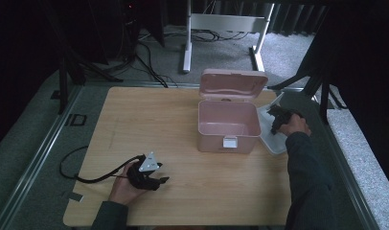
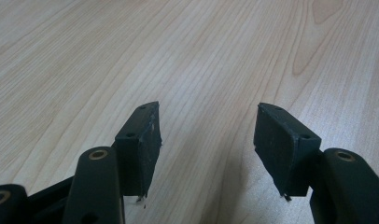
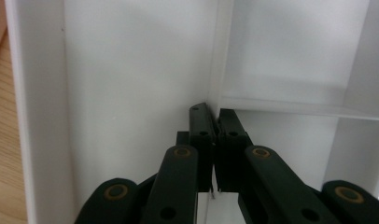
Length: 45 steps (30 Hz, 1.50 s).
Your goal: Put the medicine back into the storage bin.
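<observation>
Right gripper (image 3: 214, 116): jaws clenched on the thin inner divider wall (image 3: 219, 56) of the white tray (image 3: 122, 70); the pinch falls at the partition, probably because it gives the only narrow edge to lift by. High view: same gripper (image 1: 277, 120) sits in that tray (image 1: 269, 139), which lies just beside the pink box's right wall, on the table's right edge.

Pink box (image 1: 228, 125): lid (image 1: 233, 84) tipped back, interior bare, latch facing the person; judged ready to take the tray as an insert.

Left gripper (image 2: 207, 140): jaws apart, nothing between them, hanging low over bare wooden table (image 2: 131, 56); parked well apart from the box (image 1: 154, 177), seemingly idle.
</observation>
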Available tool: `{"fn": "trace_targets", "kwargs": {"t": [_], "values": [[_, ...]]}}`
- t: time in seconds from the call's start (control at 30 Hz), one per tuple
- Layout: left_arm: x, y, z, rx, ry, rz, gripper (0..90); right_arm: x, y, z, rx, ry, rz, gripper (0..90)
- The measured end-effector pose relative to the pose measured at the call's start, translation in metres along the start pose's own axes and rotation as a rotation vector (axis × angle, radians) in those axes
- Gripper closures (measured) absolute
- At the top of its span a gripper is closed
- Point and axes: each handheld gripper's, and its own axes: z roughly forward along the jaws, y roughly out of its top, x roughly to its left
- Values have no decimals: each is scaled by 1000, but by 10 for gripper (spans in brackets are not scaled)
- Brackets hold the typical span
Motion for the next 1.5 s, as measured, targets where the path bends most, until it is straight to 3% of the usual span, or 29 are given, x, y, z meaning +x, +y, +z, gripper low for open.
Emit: {"fn": "trace_targets", "kwargs": {"t": [0.27, 0.7, 1.07, 1.5], "values": [[-1, 0, 1, 4, -4, 1, 413, -5, -10, -4, 8, 3, -12, 892], [-1, 1, 2, 10, -5, 4, 413, -16, -40, -17, 45, 13, -135, 896], [-1, 1, 1, 6, 0, 2, 413, -18, -56, -37, 33, 14, -229, 896], [-1, 1, 0, 3, 2, 1, 413, -26, -76, -76, -11, 40, -317, 896]]}}
